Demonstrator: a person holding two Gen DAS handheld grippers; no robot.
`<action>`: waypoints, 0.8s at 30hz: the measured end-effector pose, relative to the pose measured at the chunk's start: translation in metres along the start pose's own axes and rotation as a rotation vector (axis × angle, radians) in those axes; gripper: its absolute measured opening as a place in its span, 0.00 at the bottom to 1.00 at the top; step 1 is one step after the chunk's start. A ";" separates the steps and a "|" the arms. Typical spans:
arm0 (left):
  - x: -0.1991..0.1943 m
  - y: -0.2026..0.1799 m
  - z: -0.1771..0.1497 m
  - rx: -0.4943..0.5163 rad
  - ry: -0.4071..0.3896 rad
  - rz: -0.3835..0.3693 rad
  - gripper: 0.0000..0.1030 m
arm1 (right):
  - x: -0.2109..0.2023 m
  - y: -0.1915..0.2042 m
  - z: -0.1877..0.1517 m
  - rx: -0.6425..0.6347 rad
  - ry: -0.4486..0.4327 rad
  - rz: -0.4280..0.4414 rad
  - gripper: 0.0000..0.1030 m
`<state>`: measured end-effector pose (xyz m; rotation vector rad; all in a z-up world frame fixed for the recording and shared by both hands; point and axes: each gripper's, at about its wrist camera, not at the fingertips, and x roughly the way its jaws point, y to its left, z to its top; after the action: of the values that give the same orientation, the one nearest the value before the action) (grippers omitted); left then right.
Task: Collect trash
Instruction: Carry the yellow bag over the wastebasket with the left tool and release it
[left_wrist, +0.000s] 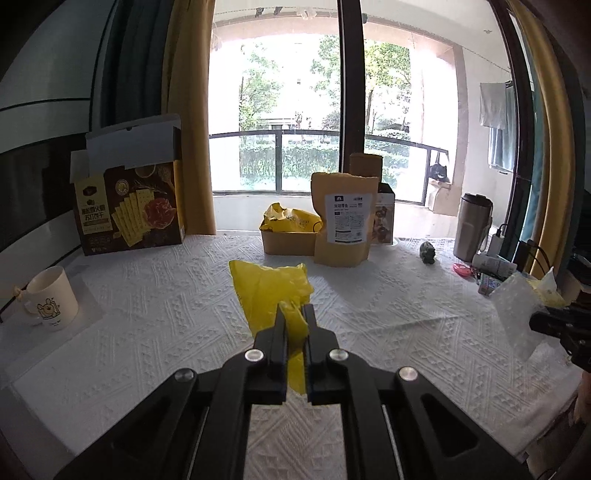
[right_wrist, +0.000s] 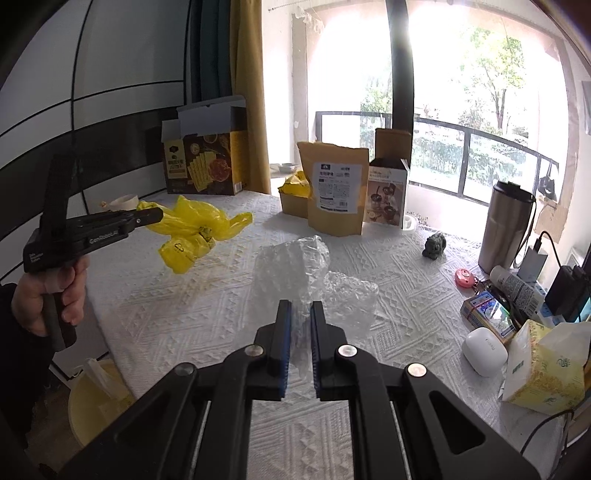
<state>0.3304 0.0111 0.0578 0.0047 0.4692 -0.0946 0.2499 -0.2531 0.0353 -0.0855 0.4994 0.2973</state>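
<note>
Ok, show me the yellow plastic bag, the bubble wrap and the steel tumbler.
yellow plastic bag (left_wrist: 267, 291), left wrist view, on its flat upper face.
bubble wrap (right_wrist: 291, 262), right wrist view, on the raised crumpled middle.
steel tumbler (right_wrist: 504, 229), right wrist view, on its metal side wall.

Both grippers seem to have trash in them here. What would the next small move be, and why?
Probably carry both pieces to the yellow bin below the table's left edge. The left gripper is shut on the yellow bag, which hangs clear of the tablecloth in the right wrist view; the right gripper is shut on the bubble wrap. Nothing is left to grasp first.
</note>
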 end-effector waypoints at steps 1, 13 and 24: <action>-0.011 0.001 -0.001 0.003 -0.006 0.000 0.05 | -0.006 0.004 0.000 -0.005 -0.006 0.003 0.09; -0.125 0.024 -0.041 0.010 0.020 0.049 0.05 | -0.063 0.058 0.000 -0.059 -0.056 0.036 0.09; -0.193 0.048 -0.101 -0.028 0.118 0.102 0.05 | -0.099 0.097 -0.010 -0.076 -0.086 0.096 0.09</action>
<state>0.1177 0.0784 0.0542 0.0065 0.5873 0.0129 0.1332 -0.1880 0.0731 -0.1223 0.4075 0.4127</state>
